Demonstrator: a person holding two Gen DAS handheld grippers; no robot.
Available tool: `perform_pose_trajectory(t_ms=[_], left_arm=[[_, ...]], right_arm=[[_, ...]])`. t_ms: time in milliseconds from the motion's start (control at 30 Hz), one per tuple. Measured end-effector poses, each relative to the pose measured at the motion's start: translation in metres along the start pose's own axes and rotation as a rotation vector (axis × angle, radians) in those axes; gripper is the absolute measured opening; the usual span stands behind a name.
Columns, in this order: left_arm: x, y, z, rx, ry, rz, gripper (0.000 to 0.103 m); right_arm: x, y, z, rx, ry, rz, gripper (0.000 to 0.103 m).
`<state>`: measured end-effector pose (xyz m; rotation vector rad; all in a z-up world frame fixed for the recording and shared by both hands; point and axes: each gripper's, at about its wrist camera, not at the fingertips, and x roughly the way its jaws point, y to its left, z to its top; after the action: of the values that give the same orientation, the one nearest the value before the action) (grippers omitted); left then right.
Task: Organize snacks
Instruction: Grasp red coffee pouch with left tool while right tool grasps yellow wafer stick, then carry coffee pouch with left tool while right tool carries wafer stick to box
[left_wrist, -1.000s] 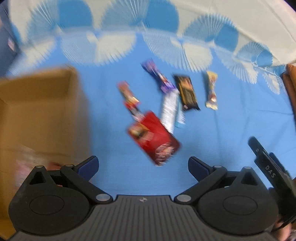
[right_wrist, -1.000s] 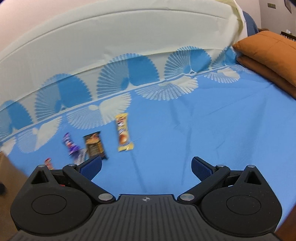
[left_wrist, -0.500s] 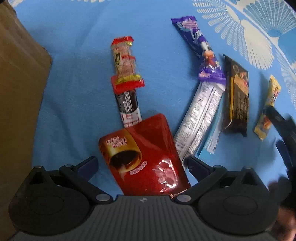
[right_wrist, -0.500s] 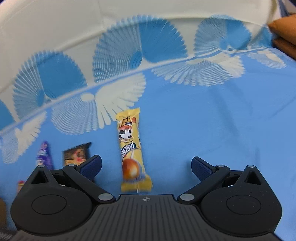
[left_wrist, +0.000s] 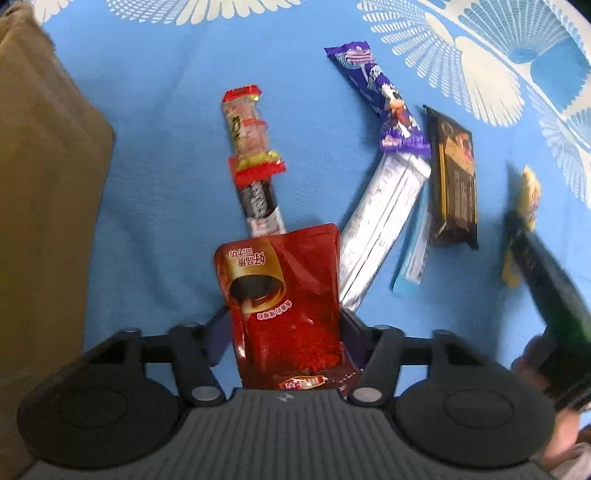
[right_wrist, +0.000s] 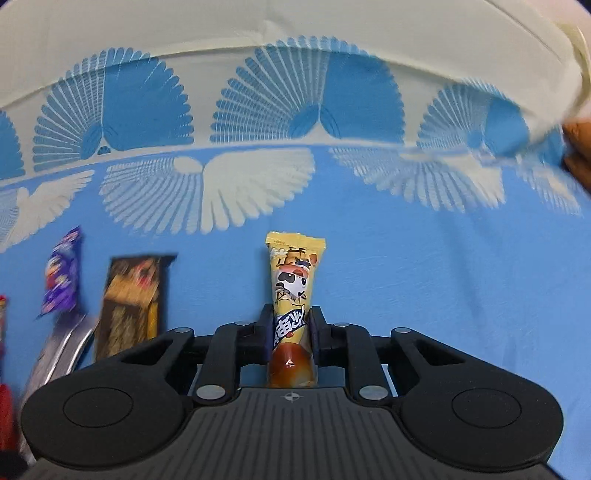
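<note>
My left gripper is shut on a red coffee pouch lying on the blue bedsheet. Beyond it lie a red-and-clear candy pack over a black Nescafe stick, a purple bar, a silver packet, a light-blue stick and a dark brown bar. My right gripper is shut on a yellow panda snack bar; this gripper shows blurred at the right of the left wrist view.
A brown cardboard box stands close on the left. The blue sheet with white fan patterns stretches ahead to a cream edge. The brown bar and purple bar lie left of my right gripper. An orange cushion sits far right.
Both grippers moved down onto the snacks and closed: the left on the red pouch, the right on the yellow bar. Both were open before.
</note>
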<state>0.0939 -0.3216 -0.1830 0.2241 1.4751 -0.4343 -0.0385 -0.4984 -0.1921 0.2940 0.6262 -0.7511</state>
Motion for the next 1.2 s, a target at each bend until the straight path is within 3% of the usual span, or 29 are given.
perform_pose_trajectory(t_ms=[133, 333, 467, 733, 933, 1200], left_arm=[[-0.009, 0.014, -0.023, 0.049, 0.021, 0.008, 0.061], [-0.032, 0.031, -0.071, 0.163, -0.012, 0.018, 0.061], [-0.052, 0.032, -0.091, 0.200, -0.029, -0.013, 0.060], [-0.133, 0.042, -0.123, 0.265, -0.163, -0.101, 0.060], [-0.197, 0.078, -0.164, 0.282, -0.245, -0.132, 0.060], [-0.262, 0.166, -0.215, 0.239, -0.337, -0.102, 0.060]], right_arm=[[-0.038, -0.004, -0.029, 0.073, 0.016, -0.012, 0.020], [-0.097, 0.000, -0.061, 0.148, 0.041, -0.017, 0.020], [-0.137, 0.001, -0.065, 0.205, 0.017, -0.010, 0.020], [-0.220, 0.016, -0.055, 0.194, -0.060, 0.024, 0.020], [-0.286, 0.055, -0.060, 0.085, -0.097, 0.118, 0.019], [-0.376, 0.131, -0.078, -0.028, -0.092, 0.310, 0.020]])
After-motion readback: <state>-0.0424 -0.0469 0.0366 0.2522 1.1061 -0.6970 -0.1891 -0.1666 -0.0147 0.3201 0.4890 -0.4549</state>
